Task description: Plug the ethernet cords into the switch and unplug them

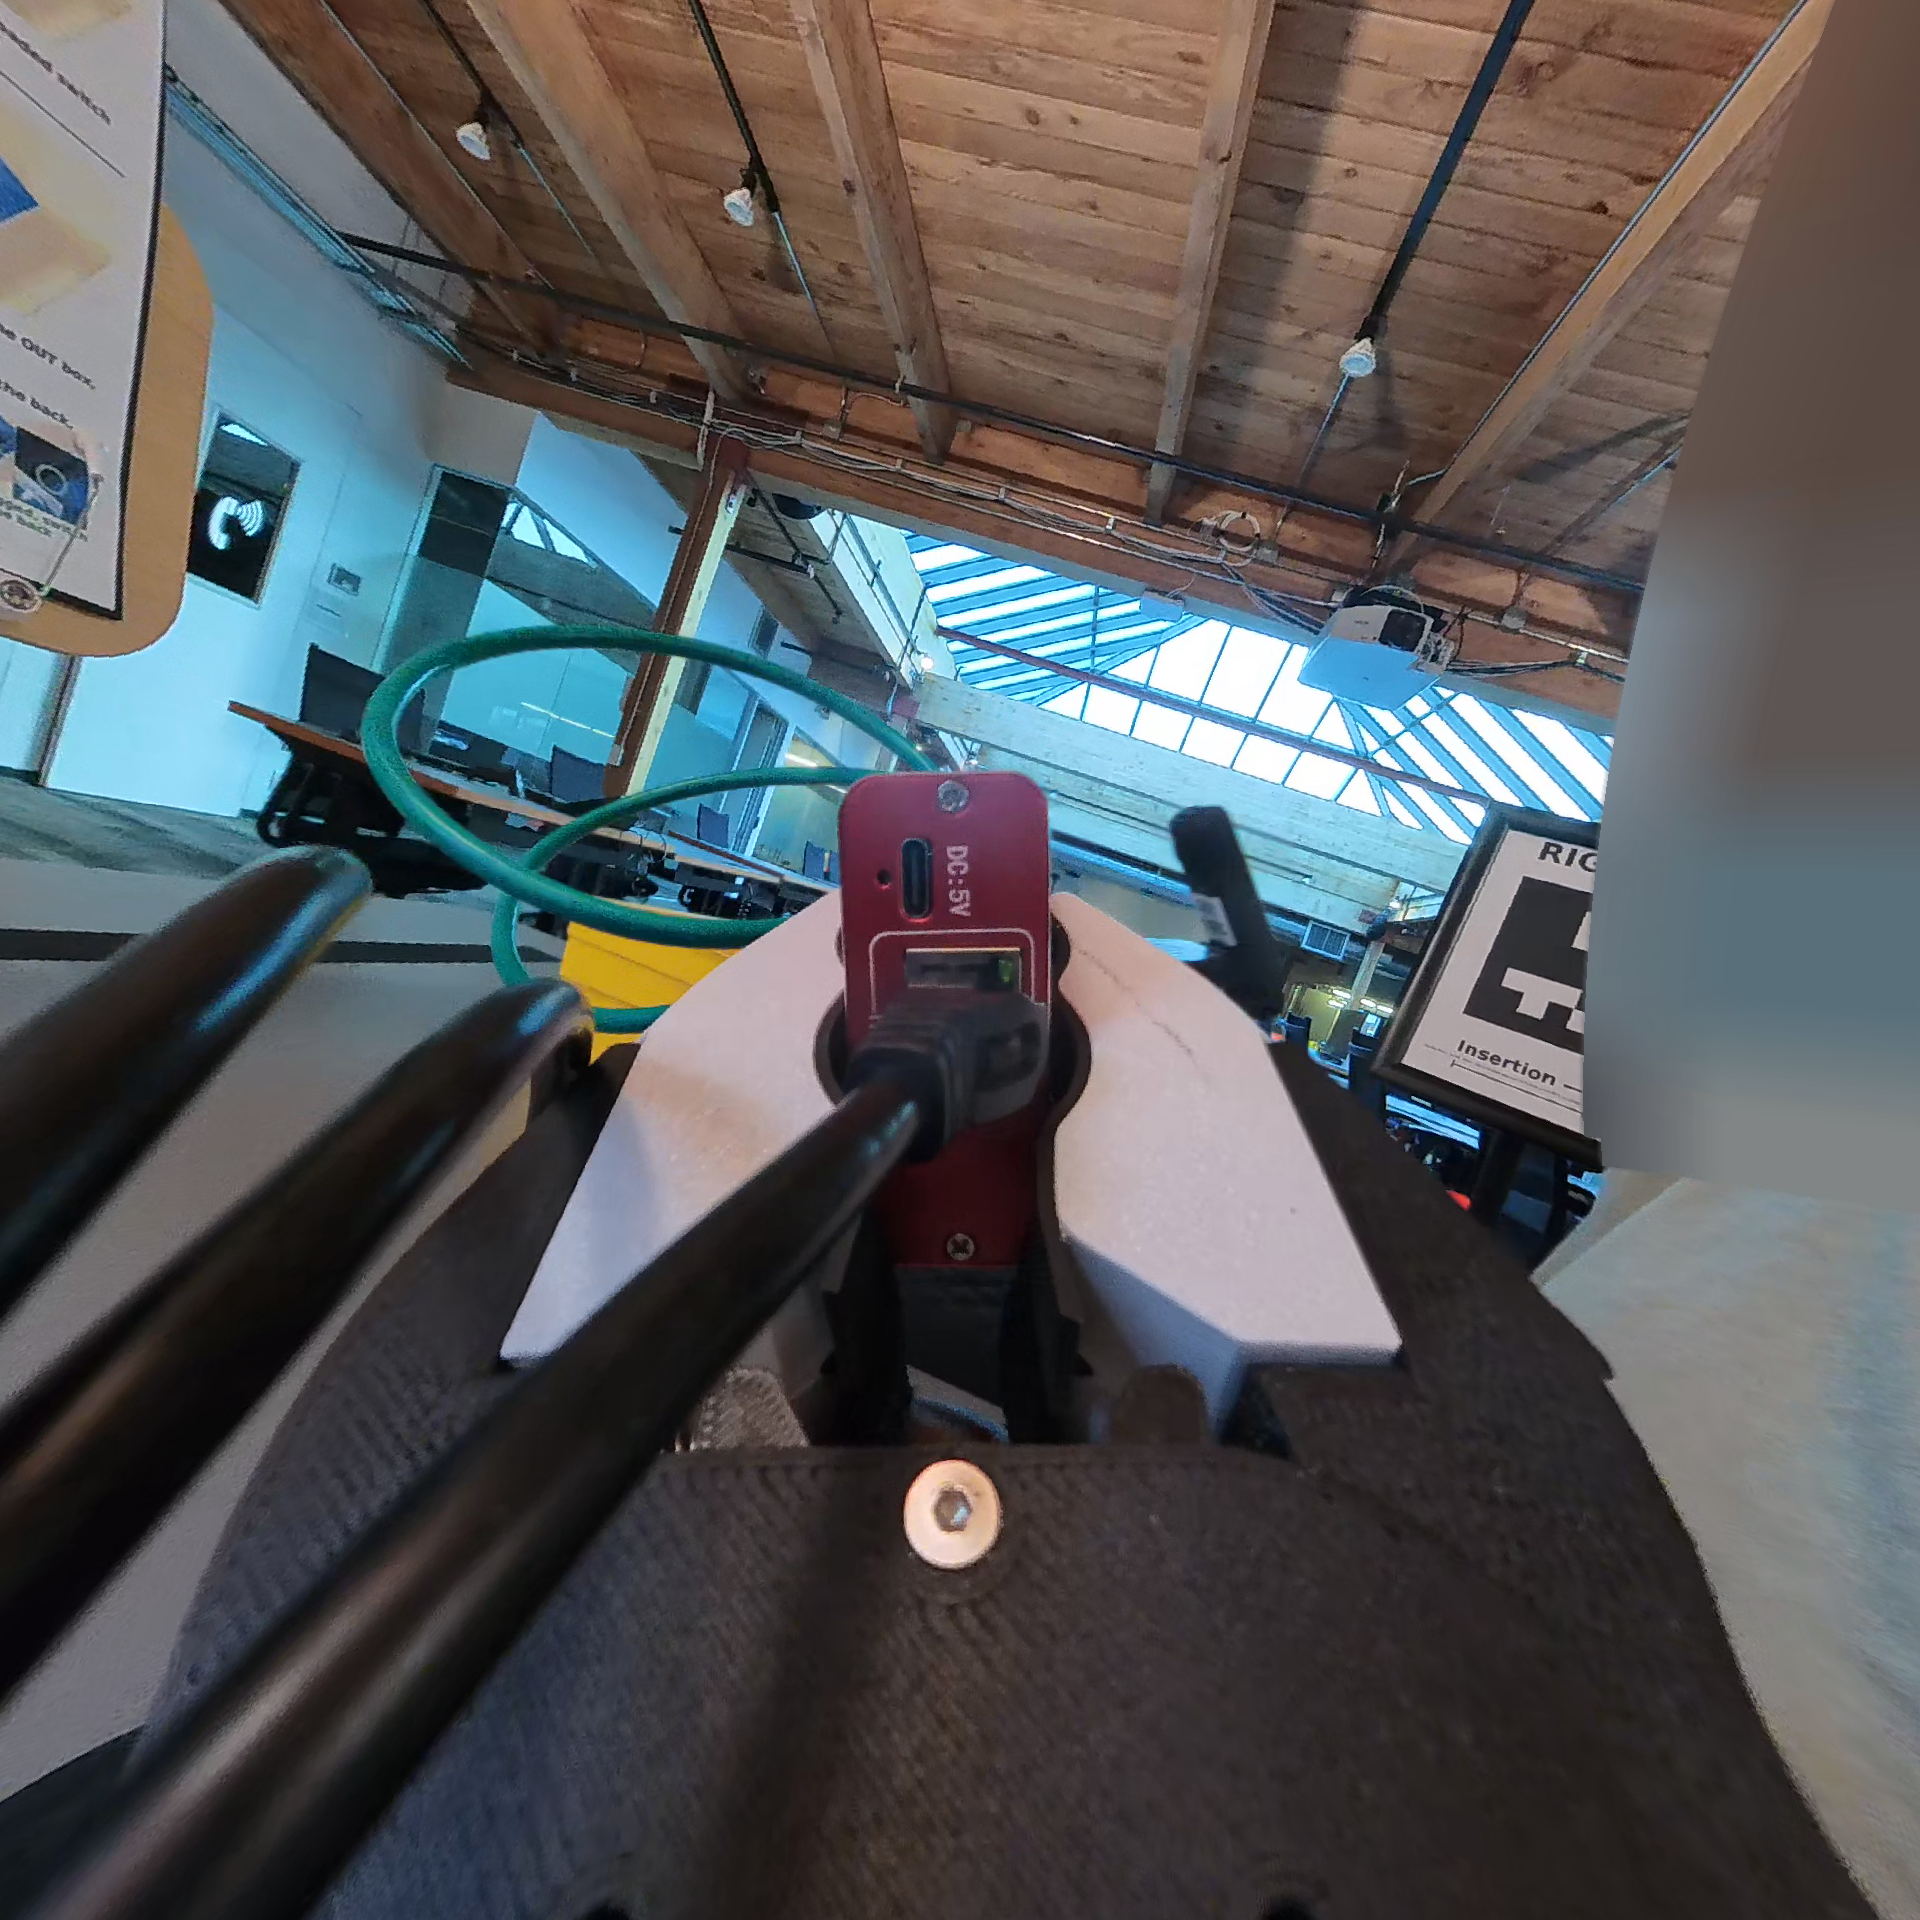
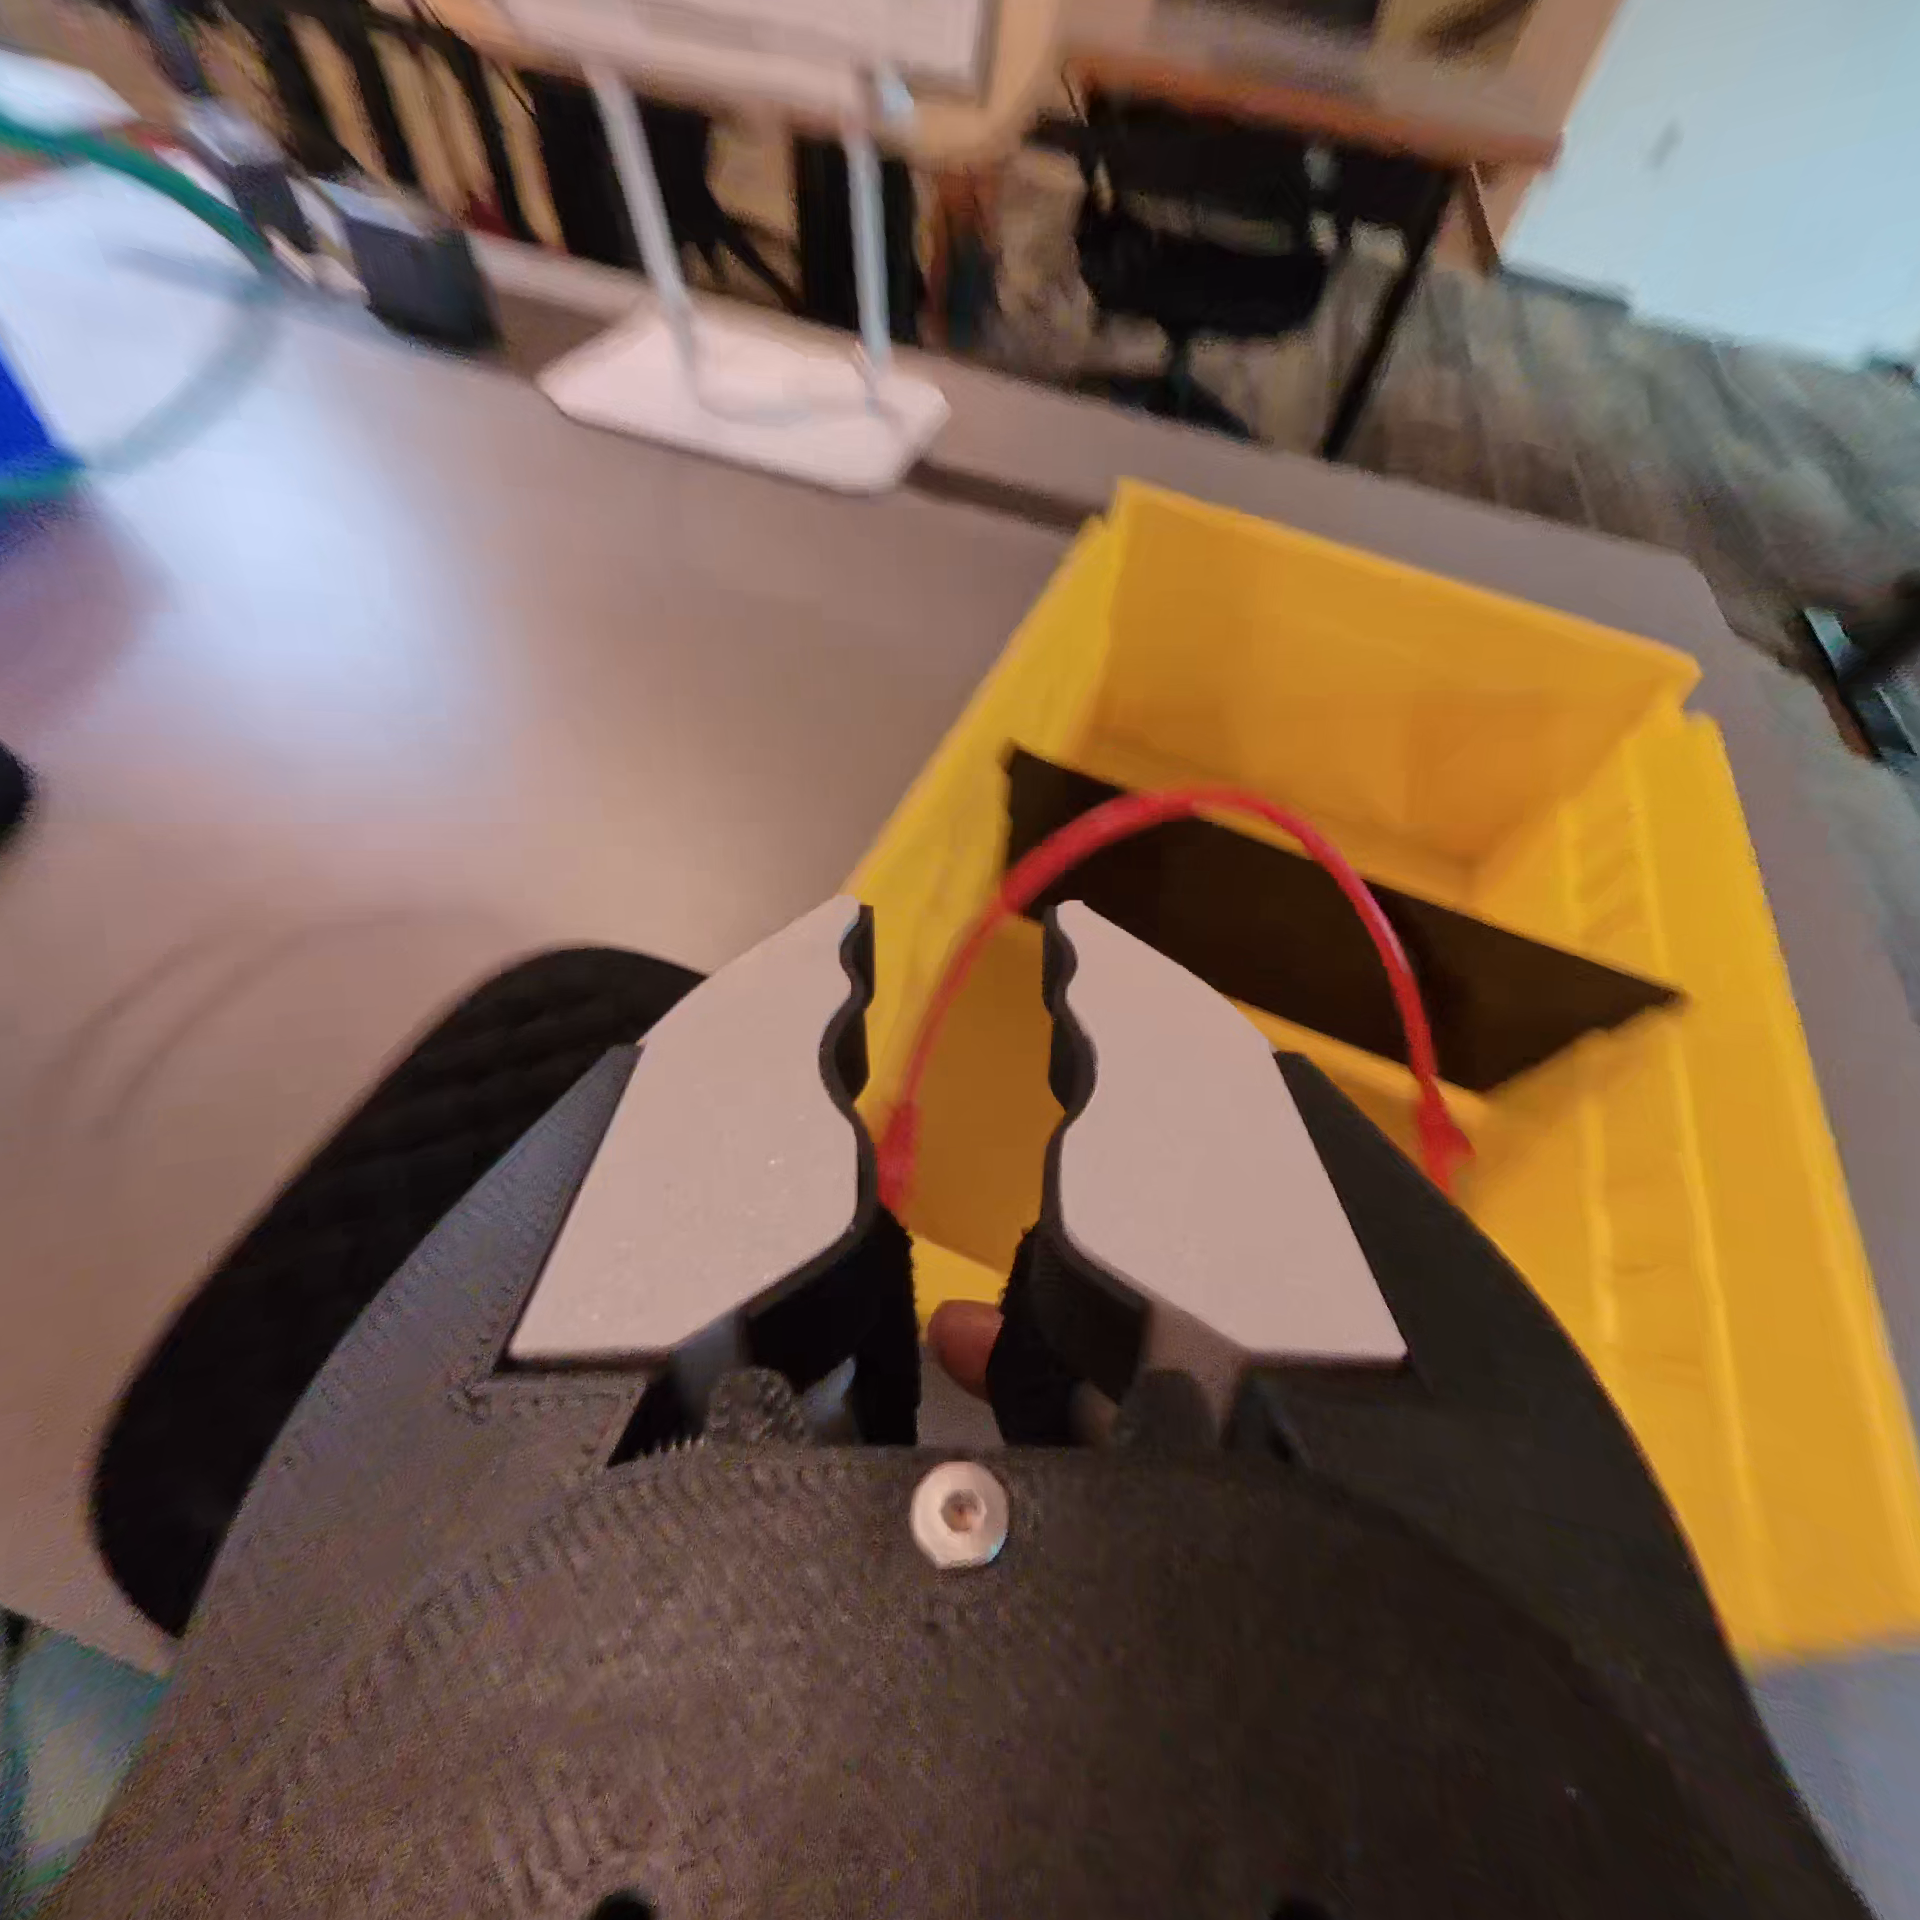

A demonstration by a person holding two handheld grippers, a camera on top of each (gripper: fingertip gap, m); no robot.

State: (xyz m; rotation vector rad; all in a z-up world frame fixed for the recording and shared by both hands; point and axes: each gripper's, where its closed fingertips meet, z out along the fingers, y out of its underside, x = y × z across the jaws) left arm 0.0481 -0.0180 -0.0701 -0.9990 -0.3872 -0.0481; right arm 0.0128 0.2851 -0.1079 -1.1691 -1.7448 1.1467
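- Only the left wrist view shows the red switch (image 1: 943, 935): it stands upright between the white fingers (image 1: 727, 1122) of the left gripper (image 1: 945, 997), clenched from both sides, tilted up toward a wooden ceiling (image 1: 987, 208).
- A black cord (image 1: 623, 1340) is plugged into its lower port; a green cord (image 1: 499, 727) loops beyond, over a yellow bin (image 1: 634, 961).
- Only the right wrist view shows the bin's inside (image 2: 1351, 748) — a black divider (image 2: 1299, 935) and a red cord (image 2: 1195, 821) arching over it, one end just beyond the fingers.
- The right gripper (image 2: 956, 935) hangs over the desk (image 2: 416, 675) at the bin's near-left corner, fingers parted and holding nothing, though blur leaves the height unclear.
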